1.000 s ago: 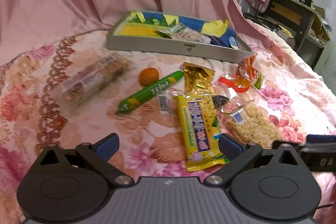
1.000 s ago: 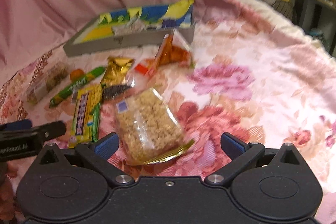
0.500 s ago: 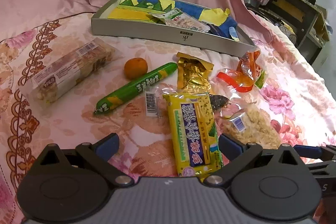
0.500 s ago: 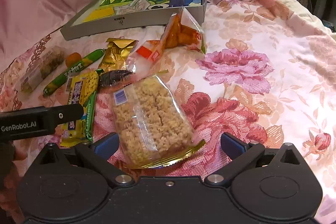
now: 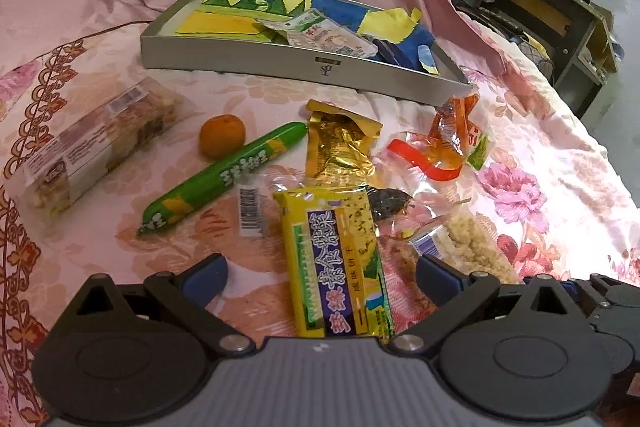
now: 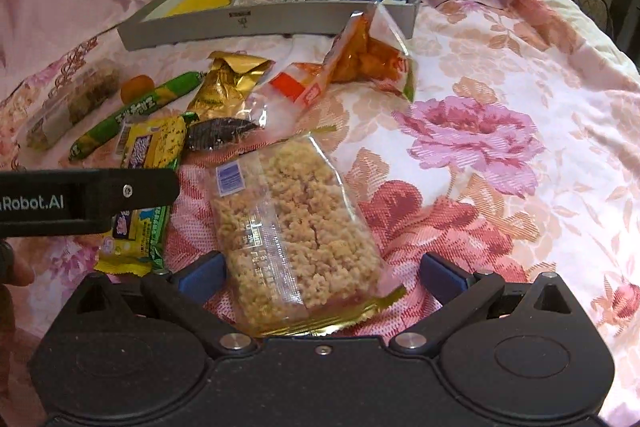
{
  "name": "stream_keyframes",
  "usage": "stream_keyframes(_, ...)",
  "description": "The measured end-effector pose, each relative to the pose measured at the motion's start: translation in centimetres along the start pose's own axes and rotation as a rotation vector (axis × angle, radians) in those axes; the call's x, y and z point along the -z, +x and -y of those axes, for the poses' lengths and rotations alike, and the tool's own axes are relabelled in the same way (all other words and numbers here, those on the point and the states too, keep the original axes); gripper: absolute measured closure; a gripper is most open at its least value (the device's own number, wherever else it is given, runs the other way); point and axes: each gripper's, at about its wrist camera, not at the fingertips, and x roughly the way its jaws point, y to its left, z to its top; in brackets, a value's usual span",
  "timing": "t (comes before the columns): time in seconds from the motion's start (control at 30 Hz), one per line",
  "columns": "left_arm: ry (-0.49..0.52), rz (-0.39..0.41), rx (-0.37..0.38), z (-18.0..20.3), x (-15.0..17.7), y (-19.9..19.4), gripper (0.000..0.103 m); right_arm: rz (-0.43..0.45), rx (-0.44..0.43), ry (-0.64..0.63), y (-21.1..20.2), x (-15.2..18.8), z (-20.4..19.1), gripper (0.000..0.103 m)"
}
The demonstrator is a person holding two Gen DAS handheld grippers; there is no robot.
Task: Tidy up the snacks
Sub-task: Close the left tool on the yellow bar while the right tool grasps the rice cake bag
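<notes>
Snacks lie spread on a floral pink cloth before a grey tray (image 5: 280, 61) (image 6: 256, 21) that holds a colourful liner and small packets. My left gripper (image 5: 320, 273) is open, its fingers on either side of the near end of a yellow biscuit pack (image 5: 336, 263) (image 6: 148, 155). My right gripper (image 6: 320, 273) is open around the near end of a clear puffed-rice bar (image 6: 288, 231) (image 5: 468, 247). Farther off lie a green sausage stick (image 5: 224, 175), an orange fruit (image 5: 222, 135), a gold packet (image 5: 340, 147), an orange snack bag (image 5: 452, 139) (image 6: 360, 59) and a clear nut bar (image 5: 96, 143).
A dark seed packet (image 6: 220, 133) lies between the yellow pack and the gold packet. The left gripper's black body (image 6: 80, 199) crosses the right wrist view at the left. Pink drapery rises behind the tray; dark furniture (image 5: 560, 11) stands at the far right.
Both grippers have moved forward and lower toward the snacks. The yellow pack now reaches between my left fingers, and the rice bar between my right fingers. Nothing has been gripped.
</notes>
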Motion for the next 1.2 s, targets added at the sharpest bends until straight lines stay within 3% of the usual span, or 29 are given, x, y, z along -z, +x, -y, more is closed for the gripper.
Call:
stream_keyframes(0.2, 0.036, -0.008, -0.026, 0.6, 0.2, 0.4, 0.003, -0.002, 0.024, -0.04, 0.5, 0.1, -0.7, 0.001)
stream_keyframes(0.4, 0.069, -0.02, -0.067, 0.9, 0.5, 0.6, 0.012, 0.013, 0.031, -0.042, 0.5, 0.2, -0.7, 0.001)
stream_keyframes(0.5, 0.062, -0.017, -0.071, 0.6, 0.5, 0.3, 0.019, 0.027, 0.03, -0.032, 0.2, 0.1, -0.6, 0.001)
stream_keyframes(0.67, 0.043, -0.012, -0.091, -0.2, 0.5, -0.4, 0.042, 0.04, 0.03, -0.05, 0.0, 0.3, -0.9, 0.008)
stream_keyframes(0.83, -0.001, -0.021, -0.07, -1.1, 0.9, -1.2, 0.044, 0.063, 0.014, -0.082, -0.5, 0.4, -1.4, 0.017)
stream_keyframes(0.97, 0.016, -0.018, -0.057, -1.2, 1.5, -2.0, 0.045, 0.062, 0.006, -0.085, -0.5, 0.4, -1.5, 0.017)
stream_keyframes(1.1, 0.017, -0.018, -0.05, -1.5, 1.9, -2.2, 0.045, 0.032, -0.008, -0.067, 0.2, 0.3, -1.3, 0.009)
stream_keyframes(1.2, 0.019, -0.013, -0.045, -1.6, 2.0, -2.5, 0.046, 0.043, -0.012, -0.064, 0.1, 0.4, -1.2, 0.016)
